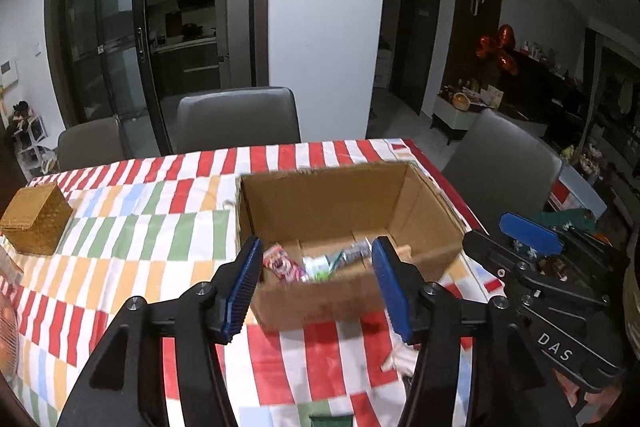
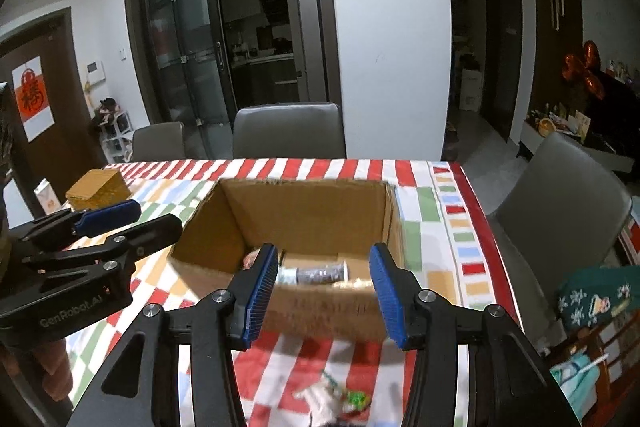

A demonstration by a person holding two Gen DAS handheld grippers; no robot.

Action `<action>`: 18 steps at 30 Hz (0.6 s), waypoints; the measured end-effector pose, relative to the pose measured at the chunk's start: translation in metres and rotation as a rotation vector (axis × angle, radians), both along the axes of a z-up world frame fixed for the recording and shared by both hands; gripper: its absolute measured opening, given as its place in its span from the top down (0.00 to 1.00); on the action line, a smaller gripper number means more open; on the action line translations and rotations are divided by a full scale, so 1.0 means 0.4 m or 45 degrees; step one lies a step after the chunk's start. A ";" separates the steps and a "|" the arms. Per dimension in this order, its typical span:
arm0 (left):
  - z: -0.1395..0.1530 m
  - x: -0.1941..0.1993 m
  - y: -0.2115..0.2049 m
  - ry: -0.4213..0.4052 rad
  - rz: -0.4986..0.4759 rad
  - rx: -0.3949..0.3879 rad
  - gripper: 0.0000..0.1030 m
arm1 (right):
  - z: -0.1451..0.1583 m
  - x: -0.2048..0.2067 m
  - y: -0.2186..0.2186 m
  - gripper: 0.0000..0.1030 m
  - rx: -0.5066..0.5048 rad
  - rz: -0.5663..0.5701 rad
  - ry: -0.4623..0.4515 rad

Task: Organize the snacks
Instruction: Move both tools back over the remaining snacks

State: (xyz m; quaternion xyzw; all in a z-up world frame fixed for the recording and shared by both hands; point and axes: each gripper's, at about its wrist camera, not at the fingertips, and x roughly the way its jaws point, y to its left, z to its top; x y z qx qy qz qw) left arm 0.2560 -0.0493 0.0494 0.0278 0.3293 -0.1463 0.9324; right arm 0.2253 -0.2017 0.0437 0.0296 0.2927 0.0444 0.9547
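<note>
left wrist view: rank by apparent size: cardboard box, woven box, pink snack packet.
1. cardboard box
2. woven box, though it sits further off, so the gap may be overstated
3. pink snack packet, partly hidden by the box wall

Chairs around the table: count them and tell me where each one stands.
3. Two grey chairs stand side by side at the table's far edge, a smaller-looking one to the left and one near the middle. A third stands at the right edge. Others may be out of view.

Box (image 2: pixel 304 215): near wall hides the lower parts of the packets (image 1: pixel 304 265) inside. Wrapper (image 2: pixel 336 397) at the table's near edge blurred, kind indeterminable.
</note>
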 end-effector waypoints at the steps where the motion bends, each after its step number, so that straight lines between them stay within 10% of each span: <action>1: -0.004 -0.017 -0.001 0.001 -0.011 0.001 0.45 | -0.004 -0.016 0.001 0.53 0.001 0.002 0.000; 18: -0.123 -0.209 0.008 0.092 -0.045 0.026 0.41 | -0.134 -0.190 0.018 0.53 0.042 0.016 0.111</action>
